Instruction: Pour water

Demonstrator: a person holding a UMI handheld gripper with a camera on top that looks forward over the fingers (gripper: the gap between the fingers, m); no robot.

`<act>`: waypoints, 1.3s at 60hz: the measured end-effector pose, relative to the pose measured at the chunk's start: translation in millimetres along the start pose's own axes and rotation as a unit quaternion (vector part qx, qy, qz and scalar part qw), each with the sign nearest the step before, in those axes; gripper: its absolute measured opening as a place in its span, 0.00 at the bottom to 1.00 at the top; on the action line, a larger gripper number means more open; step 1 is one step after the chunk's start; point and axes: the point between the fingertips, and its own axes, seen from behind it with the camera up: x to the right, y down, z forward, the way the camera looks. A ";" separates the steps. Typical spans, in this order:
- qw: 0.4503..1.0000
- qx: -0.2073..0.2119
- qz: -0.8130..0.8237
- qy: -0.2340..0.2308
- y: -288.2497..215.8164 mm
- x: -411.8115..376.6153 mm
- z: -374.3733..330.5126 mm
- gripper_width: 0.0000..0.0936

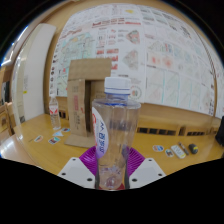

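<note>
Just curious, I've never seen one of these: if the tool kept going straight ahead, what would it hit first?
Nothing new: the tool appears already closed on the water bottle. Behind it stands a cardboard piece; depth unclear.

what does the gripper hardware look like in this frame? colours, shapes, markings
Only the fingertips of the gripper show. Two broad white fingers with angular, faceted outlines, one to each side. Their inner faces carry magenta pads with a ribbed, grid-like texture. No cables, markings, hand or sleeve are visible.
</note>
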 end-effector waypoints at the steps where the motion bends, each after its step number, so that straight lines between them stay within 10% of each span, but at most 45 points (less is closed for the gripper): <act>1: 1.000 -0.005 0.003 0.001 5.8 0.1 1.7 0.35; 16: 1.000 -0.017 0.009 0.008 45.0 4.1 11.4 0.42; 24: 0.999 -0.049 0.011 0.010 50.2 3.5 8.8 0.59; 29: 0.997 -0.080 0.018 0.003 55.6 -5.1 -5.4 0.93; 78: 0.989 -0.103 0.014 0.102 38.0 -150.0 -425.3 0.91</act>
